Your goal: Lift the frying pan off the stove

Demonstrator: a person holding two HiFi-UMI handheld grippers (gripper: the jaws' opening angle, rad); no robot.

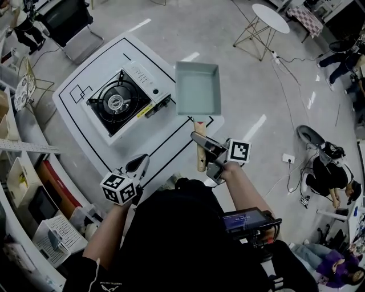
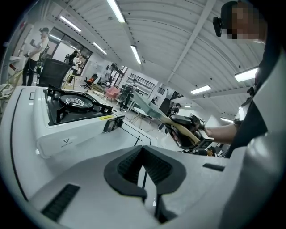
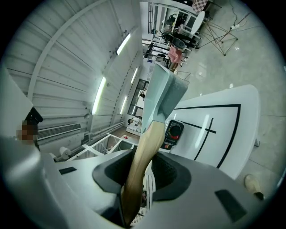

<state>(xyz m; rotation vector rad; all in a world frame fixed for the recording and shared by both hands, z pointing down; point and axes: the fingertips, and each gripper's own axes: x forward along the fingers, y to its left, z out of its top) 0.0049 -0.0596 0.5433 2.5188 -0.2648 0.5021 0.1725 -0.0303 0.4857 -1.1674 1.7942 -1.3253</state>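
Note:
A square pale-green frying pan (image 1: 198, 88) hangs in the air to the right of the portable gas stove (image 1: 122, 102), over the white table's (image 1: 74, 122) right corner. Its wooden handle (image 1: 200, 155) runs between the pads of my right gripper (image 1: 206, 153), which is shut on it. The right gripper view shows the handle (image 3: 144, 150) rising from the jaws to the pan (image 3: 163, 96), with the stove's knob panel (image 3: 173, 132) behind. The burner (image 1: 116, 102) is bare. My left gripper (image 1: 138, 166) hovers at the table's near edge, shut with nothing in it (image 2: 145, 172). The left gripper view shows the stove (image 2: 73, 105) and the pan (image 2: 149, 105).
Black lines mark the tabletop. A round white side table (image 1: 271, 17) stands far right, and a socket block with cables (image 1: 288, 158) lies on the floor. Shelves and baskets (image 1: 34, 194) line the left. People (image 1: 333, 171) sit at the right.

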